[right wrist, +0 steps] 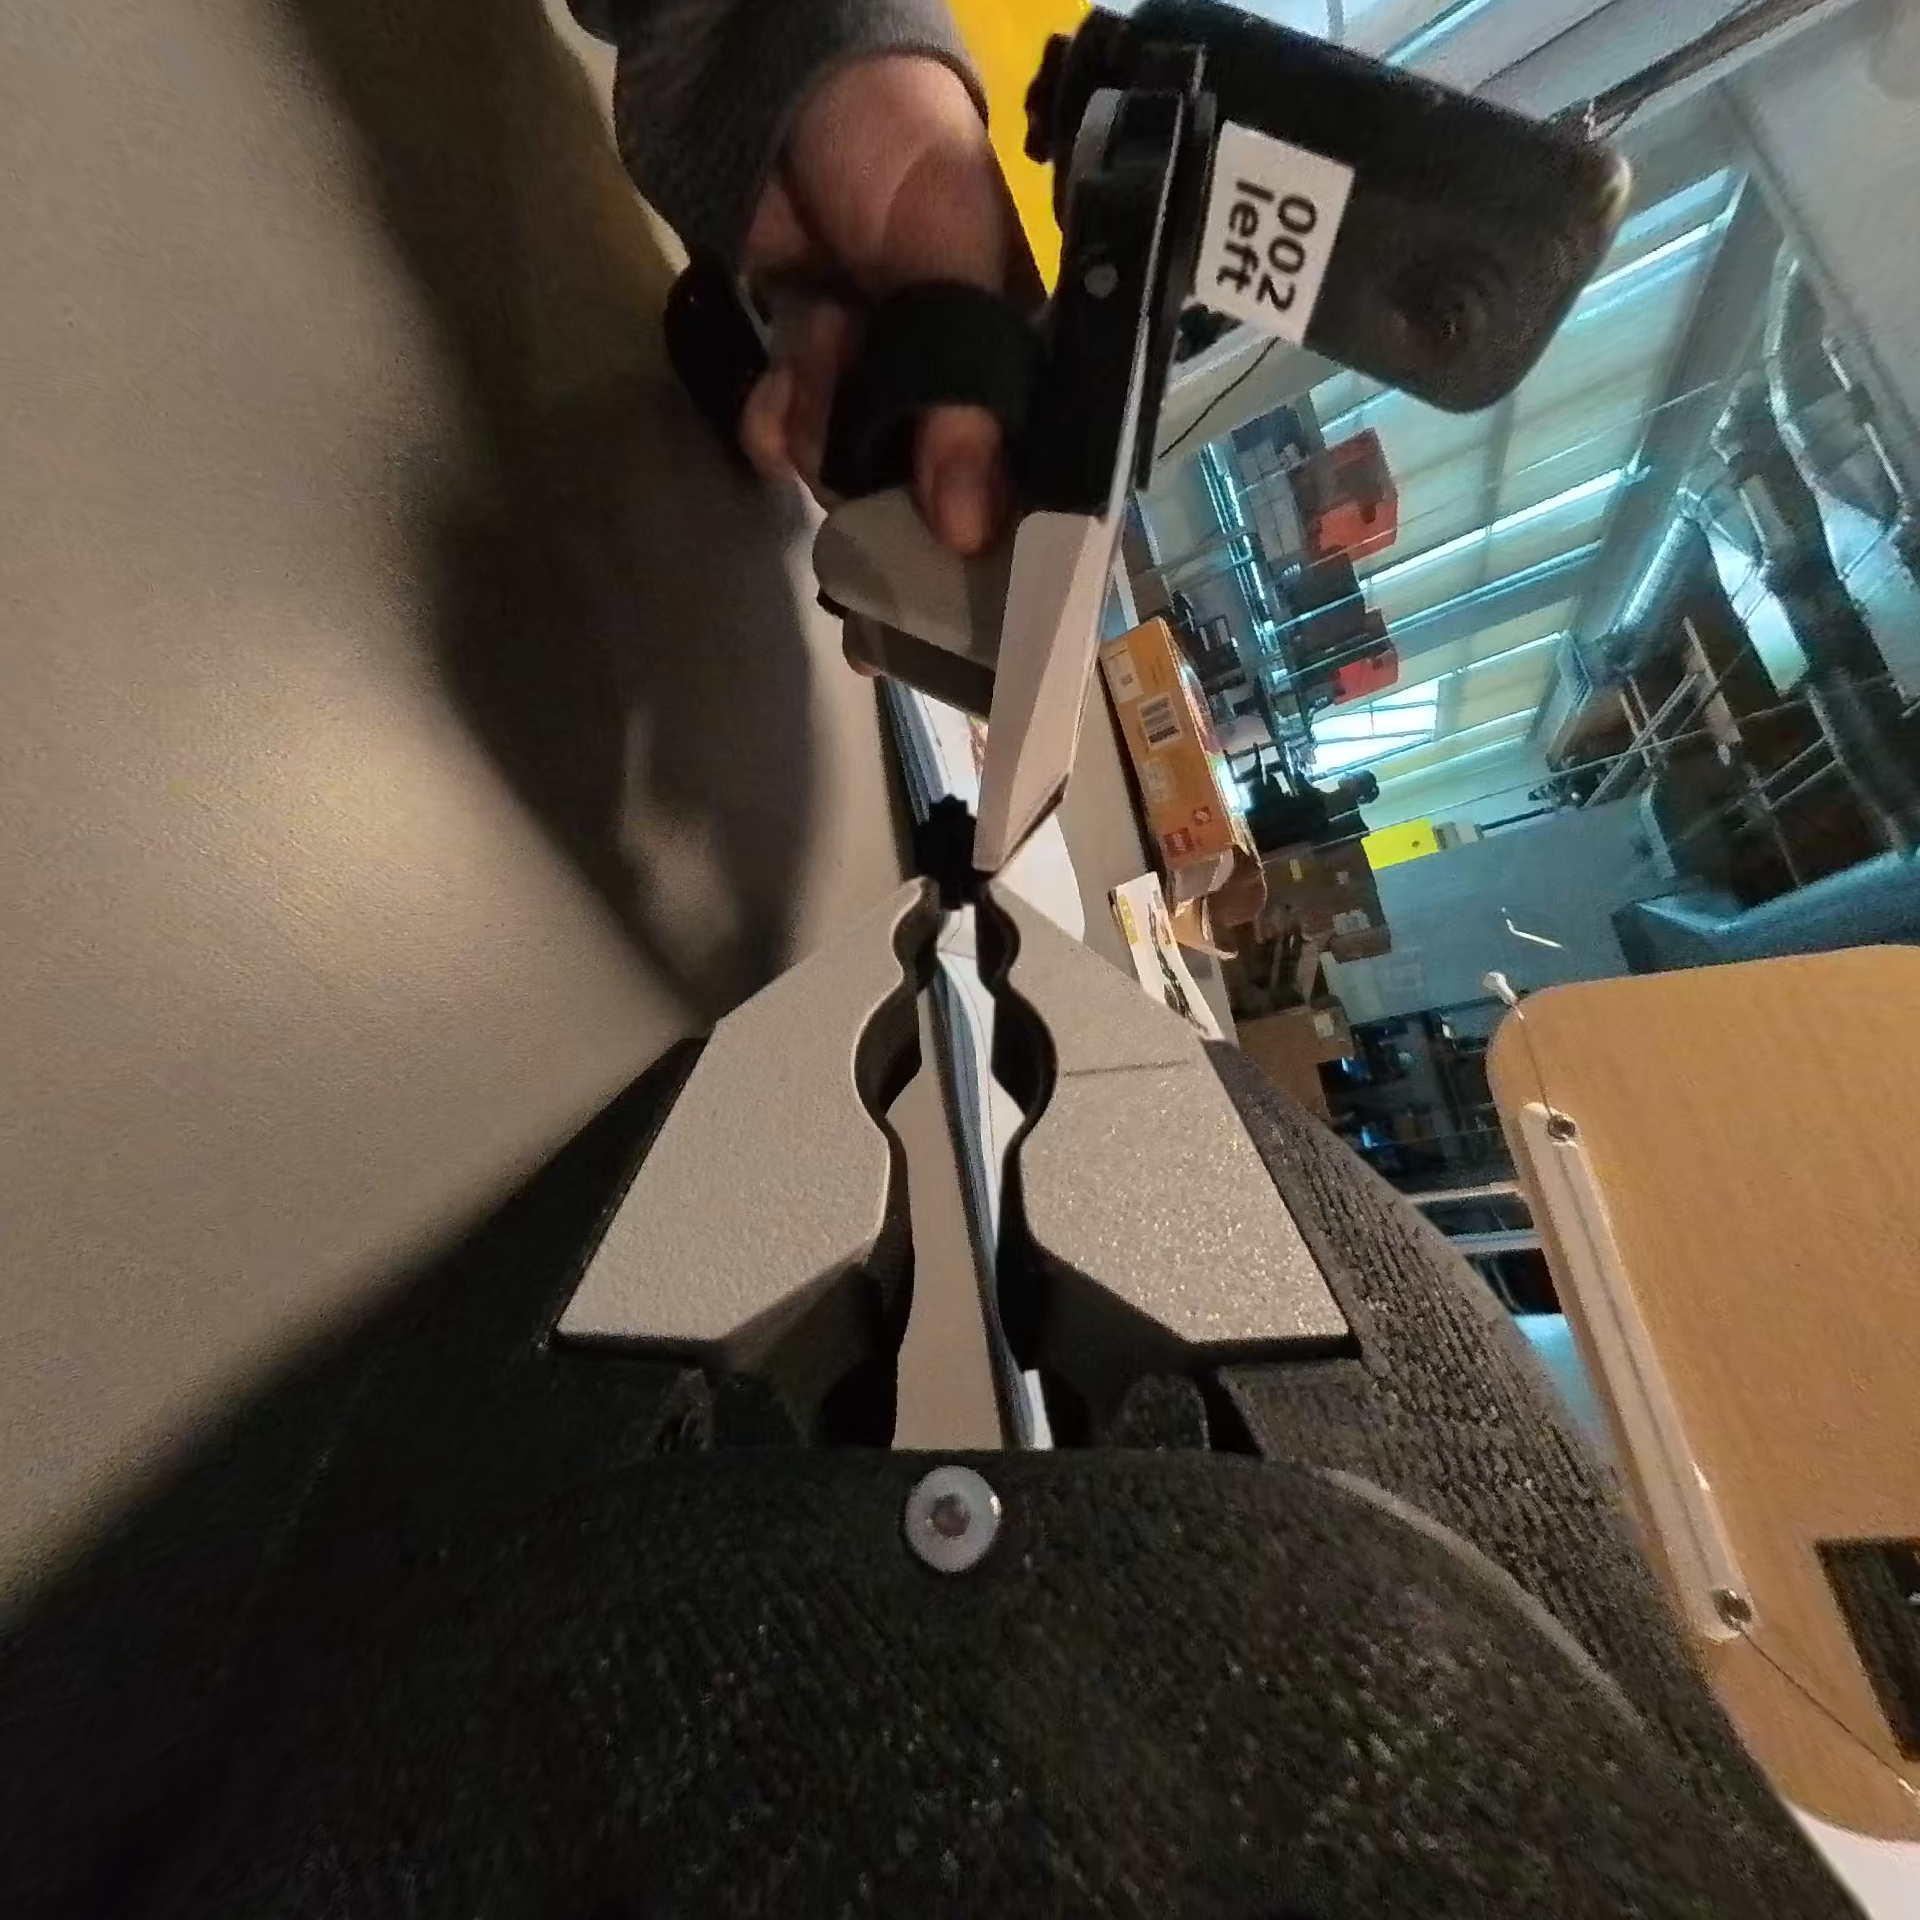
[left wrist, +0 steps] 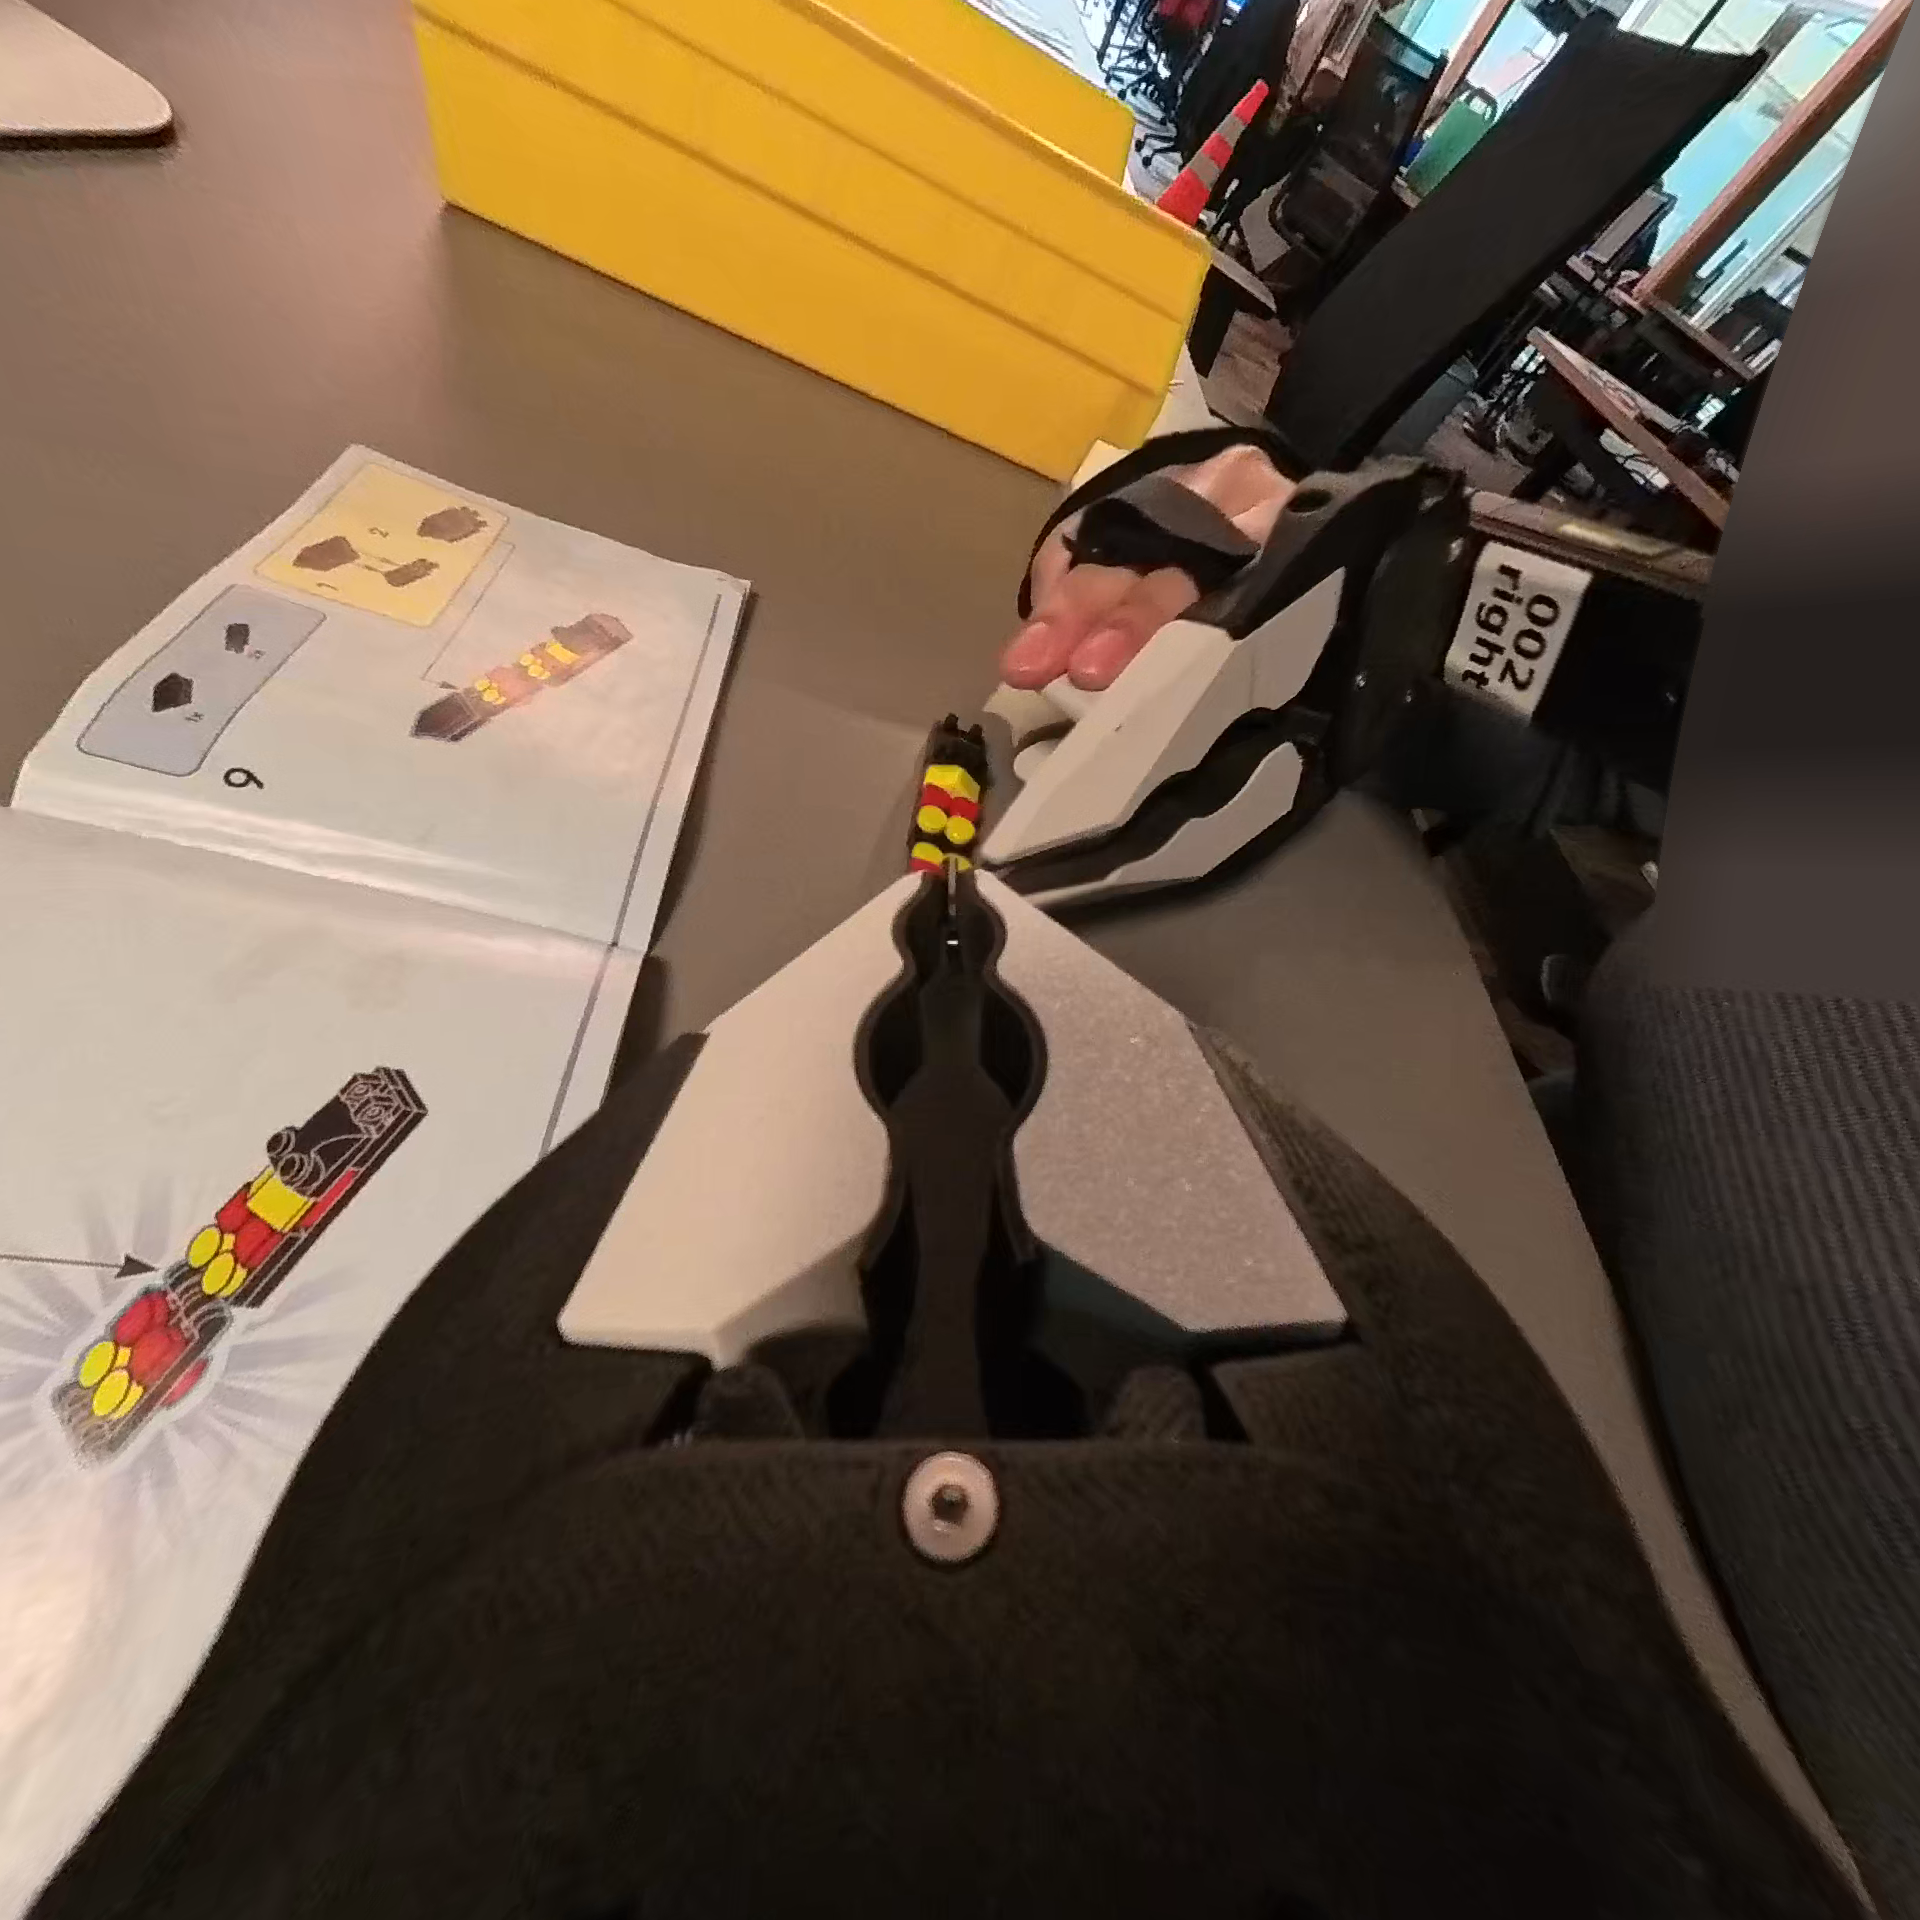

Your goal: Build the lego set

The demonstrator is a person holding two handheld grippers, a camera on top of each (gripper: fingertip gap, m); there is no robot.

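A thin black Lego strip with red and yellow pieces on top is held above the dark table. My left gripper is shut on its near end. My right gripper comes in from the right, and its tips meet the strip beside my left fingertips. In the right wrist view my right gripper is closed on the strip's black part. The left gripper reaches down from above, and its fingertip touches the same piece. The coloured pieces are hidden in this view.
An open instruction booklet lies on the table to the left. Yellow bins stand at the back. The table edge runs down the right, with a dark chair seat beyond it. A pale wooden panel is at the right. My two grippers' fingertips are within a few centimetres of each other.
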